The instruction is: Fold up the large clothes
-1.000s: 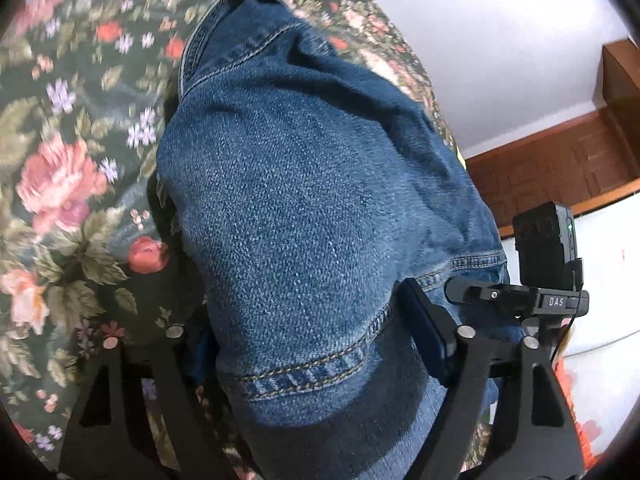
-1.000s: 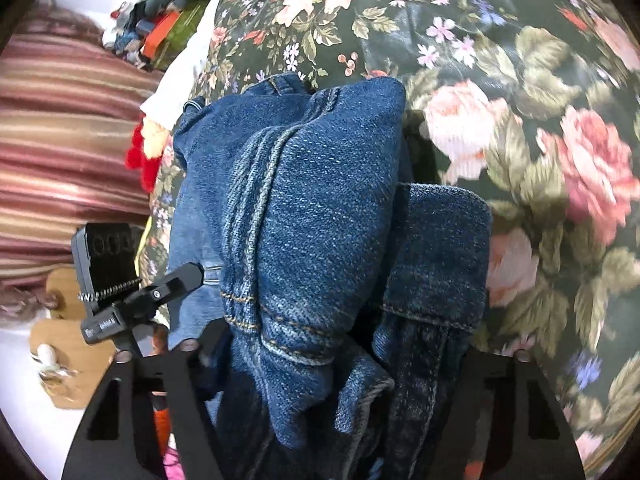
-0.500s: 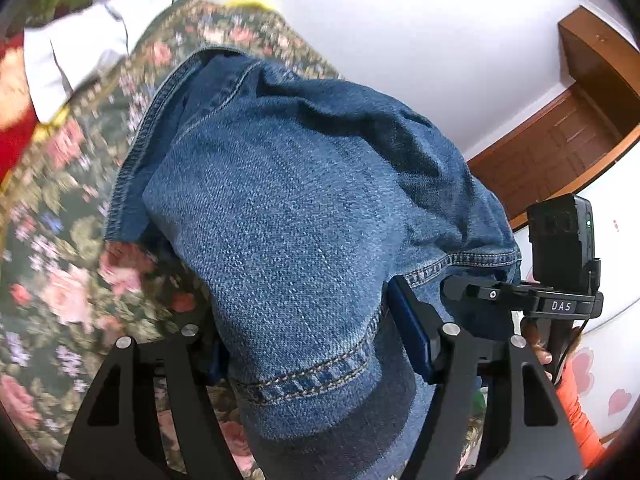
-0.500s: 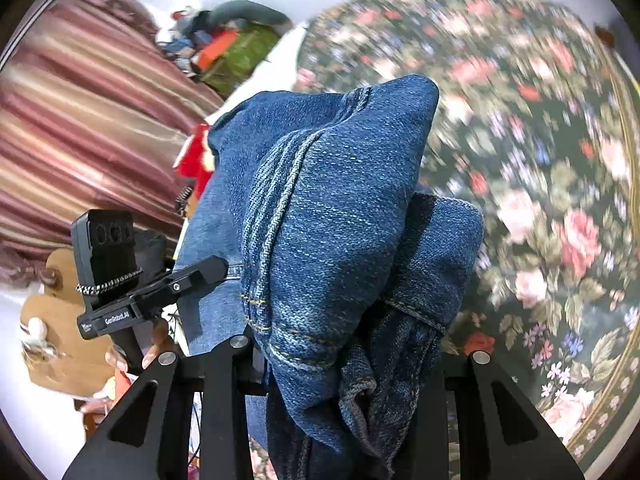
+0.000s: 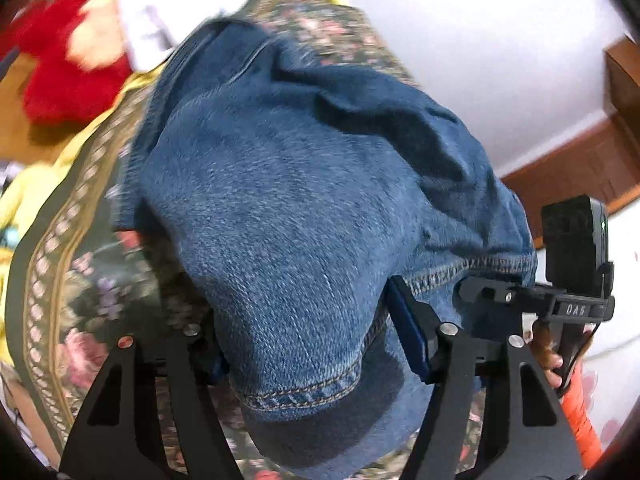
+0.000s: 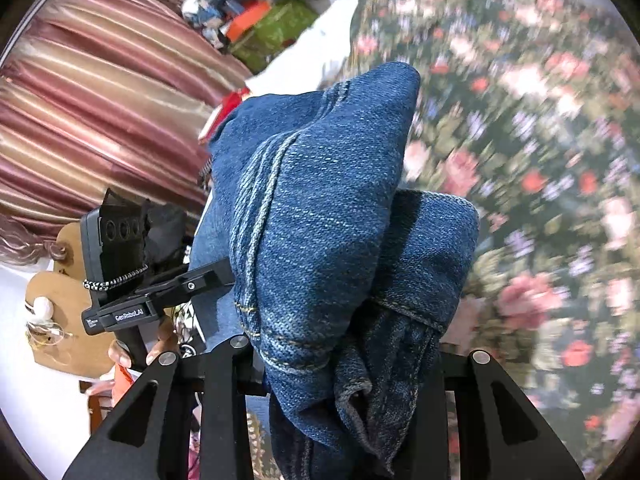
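Blue denim jeans point(image 5: 288, 200) hang bunched over both grippers, lifted above the floral bedspread point(image 5: 80, 300). My left gripper point(image 5: 308, 340) has a thick fold with a stitched hem between its jaws. They are closing, and the blue pad of its right finger point(image 5: 408, 332) presses the cloth. In the right wrist view my right gripper point(image 6: 344, 352) is shut on a bundle of the jeans point(image 6: 320, 200), with seams and a raw edge spilling out. Denim hides both grippers' fingertips. The bedspread point(image 6: 540, 160) is blurred.
A red plush toy point(image 5: 60, 60) and white cloth point(image 5: 172, 12) lie past the bed's far edge. Wooden panelling point(image 5: 580, 168) runs along the white wall at right. A striped curtain point(image 6: 100, 100) and a pile of clutter point(image 6: 260, 20) stand beyond the bed.
Both grippers have risen with the jeans, away from the bedspread. The right gripper's jaws have narrowed on the bunched denim. The bed's far edge and the red toy have come into view.
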A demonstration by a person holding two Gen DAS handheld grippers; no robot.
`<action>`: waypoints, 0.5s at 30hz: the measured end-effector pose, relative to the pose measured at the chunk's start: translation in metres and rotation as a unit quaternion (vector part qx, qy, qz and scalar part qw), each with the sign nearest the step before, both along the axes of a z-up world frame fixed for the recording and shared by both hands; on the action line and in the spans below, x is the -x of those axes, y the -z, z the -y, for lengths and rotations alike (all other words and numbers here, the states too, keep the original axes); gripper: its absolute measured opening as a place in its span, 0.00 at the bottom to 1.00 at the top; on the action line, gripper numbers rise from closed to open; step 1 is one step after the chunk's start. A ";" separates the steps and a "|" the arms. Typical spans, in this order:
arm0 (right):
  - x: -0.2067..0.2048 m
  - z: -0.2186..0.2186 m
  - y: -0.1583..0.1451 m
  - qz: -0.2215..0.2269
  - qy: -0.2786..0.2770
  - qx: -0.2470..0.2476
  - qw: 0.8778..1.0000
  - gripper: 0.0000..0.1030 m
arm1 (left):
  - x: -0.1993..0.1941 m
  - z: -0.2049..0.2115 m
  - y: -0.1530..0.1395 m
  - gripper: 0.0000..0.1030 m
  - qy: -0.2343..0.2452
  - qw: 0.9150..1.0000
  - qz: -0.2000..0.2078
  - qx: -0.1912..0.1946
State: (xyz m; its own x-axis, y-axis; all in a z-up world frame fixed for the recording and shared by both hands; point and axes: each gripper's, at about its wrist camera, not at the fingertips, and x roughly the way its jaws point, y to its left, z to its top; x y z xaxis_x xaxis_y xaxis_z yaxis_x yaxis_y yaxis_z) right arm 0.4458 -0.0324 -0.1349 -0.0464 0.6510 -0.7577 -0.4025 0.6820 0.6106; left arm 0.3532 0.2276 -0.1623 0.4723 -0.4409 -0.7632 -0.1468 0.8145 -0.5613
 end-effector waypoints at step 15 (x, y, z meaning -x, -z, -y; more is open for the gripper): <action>-0.030 -0.074 0.116 -0.031 -0.011 0.042 0.999 0.32 | -0.022 -0.032 0.057 0.65 -0.021 0.993 -0.013 -0.112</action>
